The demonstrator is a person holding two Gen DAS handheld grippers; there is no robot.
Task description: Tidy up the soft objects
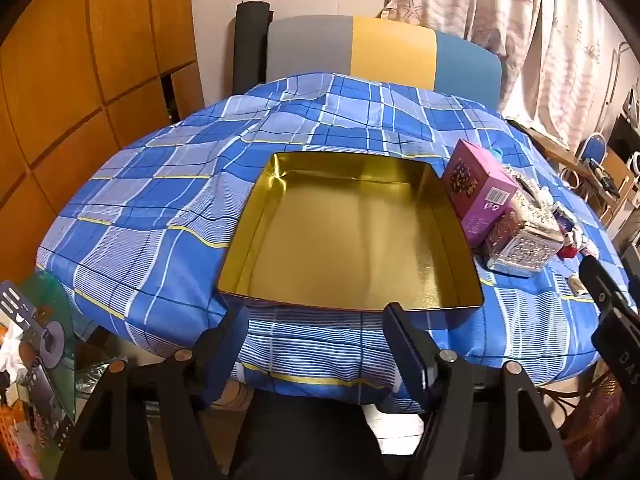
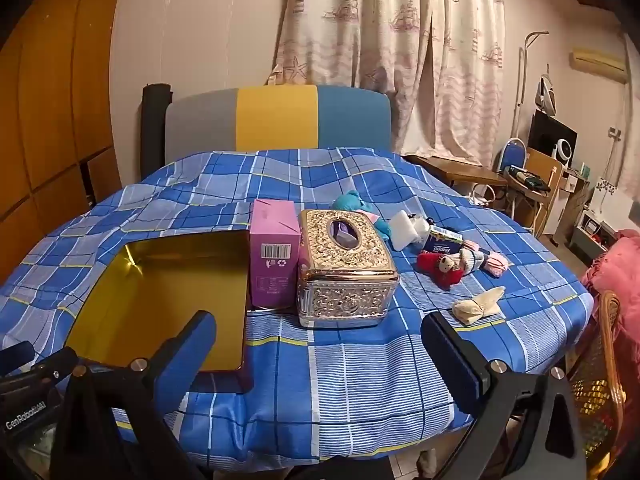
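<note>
An empty gold tin tray (image 1: 352, 240) (image 2: 160, 300) lies on the blue plaid cloth. My left gripper (image 1: 316, 320) hangs open just before the tray's near rim, nothing between its fingers. My right gripper (image 2: 320, 334) is open over the cloth in front of the ornate tissue box (image 2: 346, 268), holding nothing. Soft items lie right of that box: a red toy bear (image 2: 440, 266), a teal plush (image 2: 352, 202), a white sponge (image 2: 402, 230), a tissue pack (image 2: 442, 242), pink knitted pieces (image 2: 494, 264) and a beige rolled cloth (image 2: 478, 305).
A pink carton (image 2: 274, 258) (image 1: 478, 188) stands between tray and tissue box (image 1: 524, 240). A striped chair back (image 2: 280, 118) is behind the table. A wicker chair with red cloth (image 2: 612, 320) stands at right, clutter (image 1: 28, 380) at lower left.
</note>
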